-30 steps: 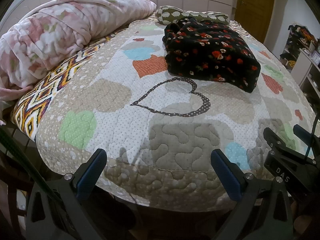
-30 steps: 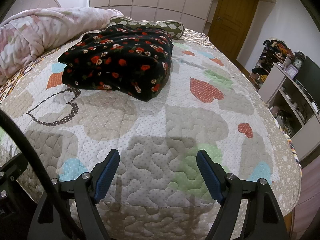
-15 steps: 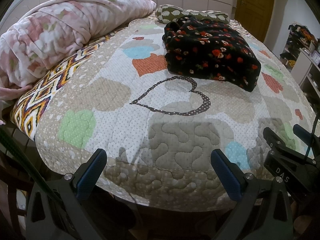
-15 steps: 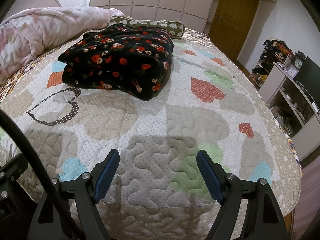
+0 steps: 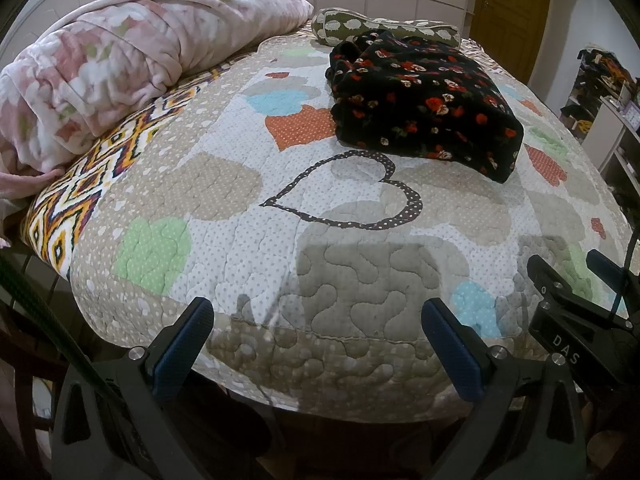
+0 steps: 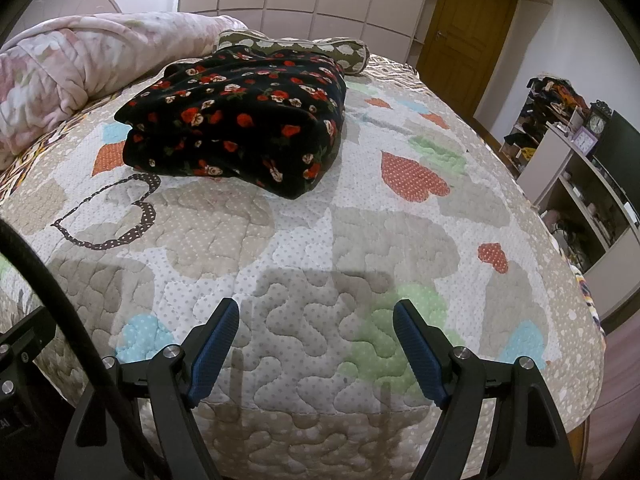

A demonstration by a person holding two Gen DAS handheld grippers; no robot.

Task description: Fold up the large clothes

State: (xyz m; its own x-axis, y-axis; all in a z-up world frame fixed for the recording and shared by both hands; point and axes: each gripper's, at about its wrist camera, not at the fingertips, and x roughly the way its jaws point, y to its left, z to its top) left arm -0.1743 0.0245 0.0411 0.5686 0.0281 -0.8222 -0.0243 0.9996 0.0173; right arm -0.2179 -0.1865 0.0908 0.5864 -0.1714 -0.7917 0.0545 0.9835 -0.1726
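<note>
Cables are crossing the lower left corner of both wrist views, hiding part of the bed edge, and the black lens rim is cutting off every corner. The left gripper [image 5: 318,334] is hovering over the near edge of the bed with its blue-padded fingers [image 5: 182,346] spread wide and holding nothing. The right gripper [image 6: 316,338] is hanging just beside it, its jaws likewise spread apart and empty; in the left view only part of it is showing at the right edge.

The garment [image 6: 240,116], black with red and white flowers, is lying folded into a thick bundle on the far half of the bed, well apart from both grippers. A quilt [image 5: 224,184] patterned with hearts is covering the mattress. A pink blanket [image 5: 120,68] is lying heaped along the left side, and an olive bolster [image 6: 304,50] is sitting just behind the garment. Beyond are pale wardrobe panels, a wooden door [image 6: 464,40], and cluttered shelves [image 6: 580,184] carrying a clock [image 6: 596,122], whose small items are too blurred to make out.

The letters "DAS" are reading on the right gripper's body in the left view.
</note>
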